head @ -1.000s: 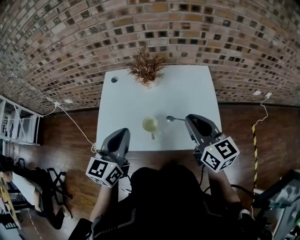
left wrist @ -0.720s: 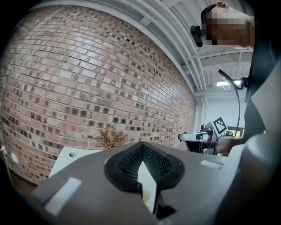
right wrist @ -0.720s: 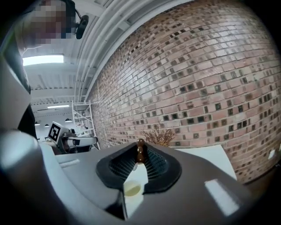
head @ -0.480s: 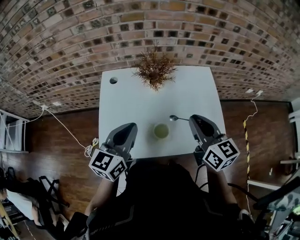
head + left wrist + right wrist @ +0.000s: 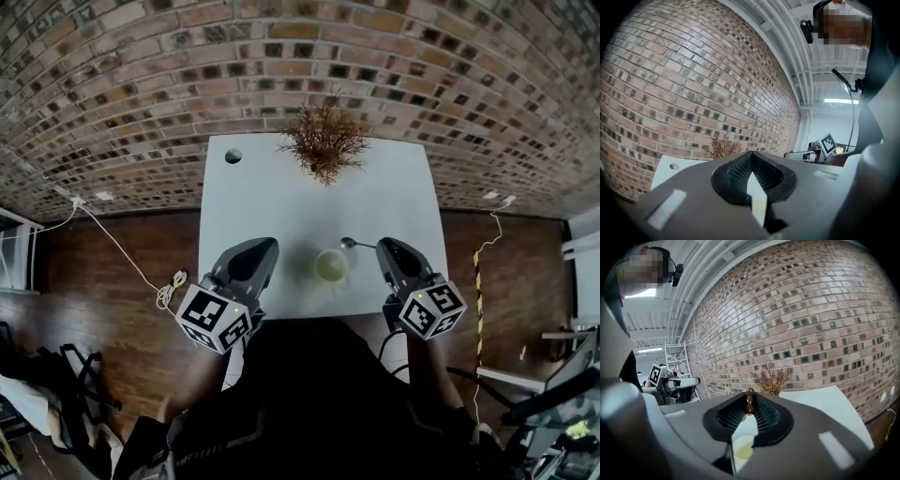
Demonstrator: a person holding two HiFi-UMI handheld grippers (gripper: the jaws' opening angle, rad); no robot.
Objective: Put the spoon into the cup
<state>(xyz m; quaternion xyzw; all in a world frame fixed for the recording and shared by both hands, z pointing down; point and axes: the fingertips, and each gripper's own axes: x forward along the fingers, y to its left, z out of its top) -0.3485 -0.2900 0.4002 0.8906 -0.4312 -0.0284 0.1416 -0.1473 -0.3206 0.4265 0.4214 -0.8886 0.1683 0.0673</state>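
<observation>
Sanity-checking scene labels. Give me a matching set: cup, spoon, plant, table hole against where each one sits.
Things:
1 cup
2 spoon
3 plant
4 hole

Places:
A far left corner of the table
B handle pinched in the right gripper
C far edge, about the middle
D near edge, about the middle

Pairs: 1-D, 2-B, 3-C, 4-A

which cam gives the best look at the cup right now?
Head view: the cup shows whole from above, rim and inside visible, near the front edge of the table. Right gripper view catches only a yellowish sliver of it through the gap between the jaws. Left gripper view doesn't show it.
</observation>
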